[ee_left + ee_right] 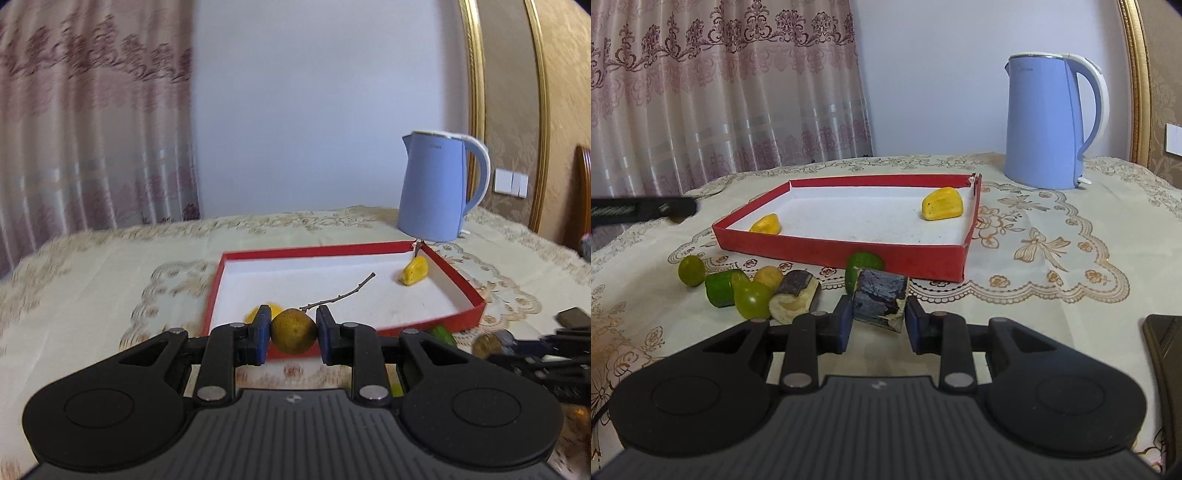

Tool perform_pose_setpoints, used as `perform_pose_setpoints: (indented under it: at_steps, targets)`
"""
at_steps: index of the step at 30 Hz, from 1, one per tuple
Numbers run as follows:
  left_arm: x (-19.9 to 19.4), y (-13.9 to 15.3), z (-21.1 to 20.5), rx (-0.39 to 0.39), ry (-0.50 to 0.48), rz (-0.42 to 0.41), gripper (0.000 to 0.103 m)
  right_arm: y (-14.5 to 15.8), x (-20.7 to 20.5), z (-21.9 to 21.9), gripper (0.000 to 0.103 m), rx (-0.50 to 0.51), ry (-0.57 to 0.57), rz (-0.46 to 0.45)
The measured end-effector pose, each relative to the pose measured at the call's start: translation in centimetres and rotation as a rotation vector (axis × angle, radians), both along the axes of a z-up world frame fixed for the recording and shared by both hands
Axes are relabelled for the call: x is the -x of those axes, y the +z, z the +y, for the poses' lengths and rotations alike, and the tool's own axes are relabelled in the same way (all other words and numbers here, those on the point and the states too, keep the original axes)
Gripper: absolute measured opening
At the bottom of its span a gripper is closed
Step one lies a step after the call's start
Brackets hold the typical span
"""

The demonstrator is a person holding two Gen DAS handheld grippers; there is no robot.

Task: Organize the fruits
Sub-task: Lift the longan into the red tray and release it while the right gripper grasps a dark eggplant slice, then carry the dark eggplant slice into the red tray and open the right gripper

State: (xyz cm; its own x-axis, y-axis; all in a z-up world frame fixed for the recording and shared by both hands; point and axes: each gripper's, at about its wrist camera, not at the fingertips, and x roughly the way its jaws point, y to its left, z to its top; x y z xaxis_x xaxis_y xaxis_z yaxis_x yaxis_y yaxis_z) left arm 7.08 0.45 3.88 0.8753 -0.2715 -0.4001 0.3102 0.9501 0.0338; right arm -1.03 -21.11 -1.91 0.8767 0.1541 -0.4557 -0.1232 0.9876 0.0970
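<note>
Fruit is held in both grippers over the cloth-covered table, beside the red tray.

A brown round fruit [293,331] with a long twig is pinched between the blue pads of the left gripper [293,334], just at the near rim of the red tray [458,280]. A dark-skinned fruit chunk [880,303] is clamped by the right gripper [879,321], near the tray's front wall. Two yellow pieces [942,208] are seen inside the tray. At 9 o'clock of the chunk, green and yellow fruits [753,297] are clustered. A blue kettle [1047,122] is stood at 1 o'clock.
</note>
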Motion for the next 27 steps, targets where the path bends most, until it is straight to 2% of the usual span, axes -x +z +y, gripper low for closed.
perform_pose_setpoints:
  at_steps: [11, 15, 18, 20, 21, 22, 23, 24, 26, 27]
  targets:
    - [-10.3, -1.6, -7.0, -0.164, -0.008, 0.068, 0.025, 0.0, 0.0, -0.4, 0.029, -0.024, -0.015, -0.001]
    - [-13.4, -2.7, -8.2, -0.171, -0.028, 0.123, 0.026, -0.1, 0.0, -0.4, 0.029, -0.025, -0.024, 0.001]
    - [-14.4, -3.3, -8.3, -0.173, 0.025, 0.16, 0.027, -0.1, 0.0, -0.4, 0.029, -0.027, -0.029, 0.001]
    - [-13.8, -3.2, -7.5, -0.164, 0.046, 0.157, 0.035, -0.1, 0.0, -0.5, 0.029, -0.028, -0.034, -0.001]
    - [-13.2, -2.9, -6.8, -0.151, 0.053, 0.149, 0.049, -0.1, 0.0, -0.5, 0.029, -0.027, -0.034, 0.0]
    - [-12.5, -2.5, -6.1, -0.141, 0.073, 0.138, 0.068, -0.1, 0.0, -0.4, 0.029, -0.025, -0.034, 0.0]
    - [-11.7, -2.1, -5.3, -0.13, 0.105, 0.124, 0.075, 0.0, 0.0, -0.4, 0.029, -0.022, -0.035, -0.002]
    - [-10.6, -1.6, -4.3, -0.122, 0.139, 0.106, 0.081, 0.0, 0.1, -0.3, 0.029, -0.019, -0.035, -0.005]
    - [-8.1, -0.7, -2.2, -0.101, 0.201, 0.067, 0.083, 0.0, 0.1, -0.1, 0.029, -0.01, -0.036, -0.007]
    - [-6.9, -0.4, -1.2, -0.082, 0.224, 0.063, 0.088, 0.0, 0.2, 0.0, 0.029, -0.005, -0.037, -0.007]
